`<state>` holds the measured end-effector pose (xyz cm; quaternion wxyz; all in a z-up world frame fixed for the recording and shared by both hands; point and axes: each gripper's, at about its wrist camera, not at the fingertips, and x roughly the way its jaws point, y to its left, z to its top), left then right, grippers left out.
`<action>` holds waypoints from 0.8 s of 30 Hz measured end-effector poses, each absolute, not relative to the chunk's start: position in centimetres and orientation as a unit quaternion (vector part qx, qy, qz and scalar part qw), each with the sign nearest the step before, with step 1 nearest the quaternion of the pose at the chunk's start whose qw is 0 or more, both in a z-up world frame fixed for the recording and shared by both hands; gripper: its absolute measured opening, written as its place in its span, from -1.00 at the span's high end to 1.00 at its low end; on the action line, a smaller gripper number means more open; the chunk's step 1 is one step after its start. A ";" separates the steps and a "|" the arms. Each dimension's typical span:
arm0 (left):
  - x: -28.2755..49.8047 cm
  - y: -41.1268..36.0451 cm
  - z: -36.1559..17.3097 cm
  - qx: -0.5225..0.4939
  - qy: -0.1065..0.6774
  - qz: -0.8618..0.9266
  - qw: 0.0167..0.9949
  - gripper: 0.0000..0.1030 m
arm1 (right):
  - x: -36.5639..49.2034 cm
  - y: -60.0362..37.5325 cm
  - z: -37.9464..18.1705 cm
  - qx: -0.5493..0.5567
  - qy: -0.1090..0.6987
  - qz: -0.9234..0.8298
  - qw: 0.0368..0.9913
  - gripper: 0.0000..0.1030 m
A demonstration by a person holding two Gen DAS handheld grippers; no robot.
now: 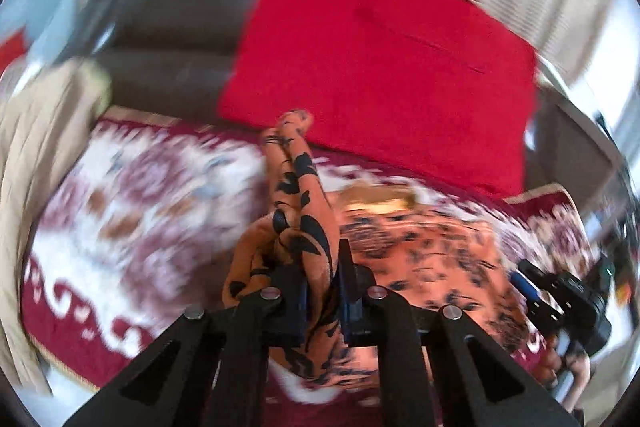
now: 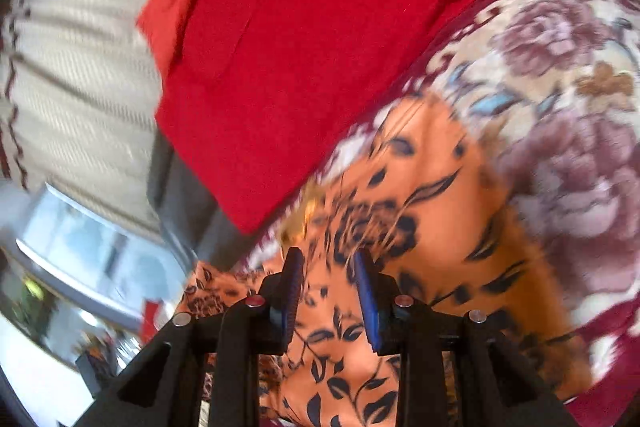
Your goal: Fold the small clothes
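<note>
Both wrist views close, angled down, sharing red cloth [image 1: 380, 67], orange garment [image 2: 420, 227]

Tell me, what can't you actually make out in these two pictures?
- Left wrist view: the floral blanket is smeared by motion blur.
- Right wrist view: whether the right gripper pinches the orange garment; fabric lies between the jaws, contact unclear.
- Both views: the red cloth runs off the top edge.

Setting: a dark brown sofa [image 1: 176, 27] behind a maroon floral spread [image 1: 132, 195]; pale ribbed curtains [image 2: 80, 75] beside a bright window [image 2: 80, 247]; daylight throughout.
</note>
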<state>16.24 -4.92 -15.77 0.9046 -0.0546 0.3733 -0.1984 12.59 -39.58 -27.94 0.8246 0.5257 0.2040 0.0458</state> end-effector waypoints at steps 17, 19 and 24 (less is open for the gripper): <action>12.5 -13.1 -17.5 0.000 0.393 -0.388 0.834 0.46 | 11.6 -43.1 -29.5 0.582 0.187 0.129 0.781 -0.68; 13.1 -10.2 -18.2 0.005 0.395 -0.333 0.856 0.00 | 13.0 -41.4 -29.0 0.565 0.207 0.160 0.783 -0.68; 15.4 -5.2 -21.0 -0.072 0.424 -0.300 0.852 0.01 | 16.1 -37.0 -27.8 0.543 0.242 0.211 0.776 -0.68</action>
